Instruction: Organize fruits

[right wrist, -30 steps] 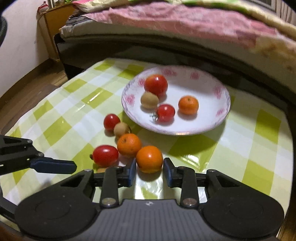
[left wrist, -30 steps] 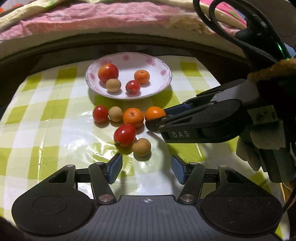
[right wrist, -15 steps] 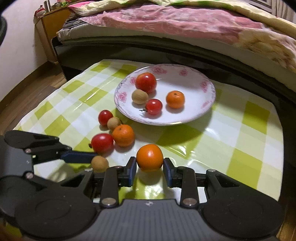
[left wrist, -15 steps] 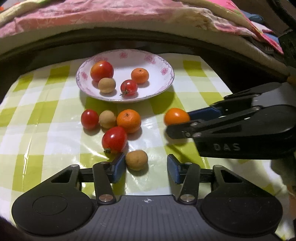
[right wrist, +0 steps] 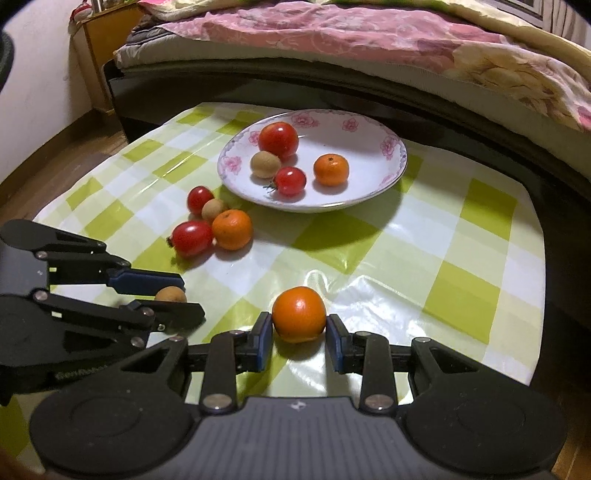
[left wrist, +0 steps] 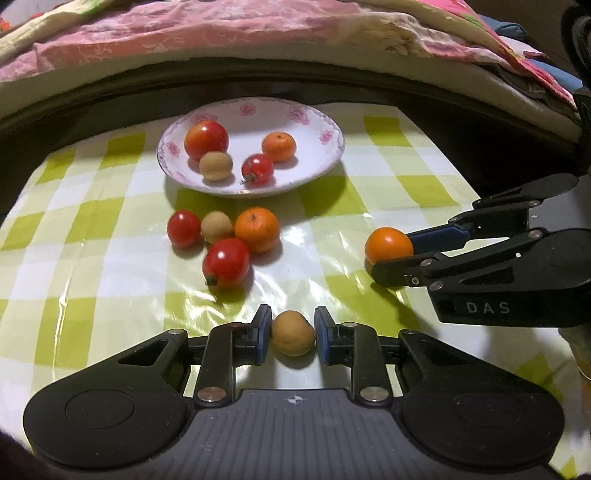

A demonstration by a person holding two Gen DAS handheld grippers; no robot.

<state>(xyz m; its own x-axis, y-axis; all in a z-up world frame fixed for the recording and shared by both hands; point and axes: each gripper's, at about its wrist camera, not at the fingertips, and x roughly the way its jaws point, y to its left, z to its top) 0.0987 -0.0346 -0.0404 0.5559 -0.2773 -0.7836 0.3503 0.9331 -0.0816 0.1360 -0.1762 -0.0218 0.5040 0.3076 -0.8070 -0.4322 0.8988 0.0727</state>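
Note:
My left gripper (left wrist: 291,328) is shut on a small brown longan (left wrist: 293,333), its blue pads touching both sides, low over the checked cloth. To the right, my right gripper (right wrist: 299,332) is shut on an orange mandarin (right wrist: 299,314), also just above the cloth. In the left wrist view that mandarin (left wrist: 388,242) sits at the tips of the right gripper (left wrist: 391,254). The white floral plate (left wrist: 325,122) at the back holds a large tomato (left wrist: 206,139), a longan, a small tomato and a mandarin. A cluster of two tomatoes, a longan (left wrist: 217,227) and a mandarin (left wrist: 257,229) lies in front of the plate.
The green-and-white checked plastic cloth (right wrist: 461,258) covers a low table. A bed with a pink quilt (right wrist: 369,33) runs along the far side, with a dark gap between. Wooden floor and a small cabinet (right wrist: 96,44) lie at the left. The table's right edge (right wrist: 543,295) is close.
My left gripper went from open to shut on the longan nearest me. The right gripper has carried its mandarin to the right, away from the cluster.

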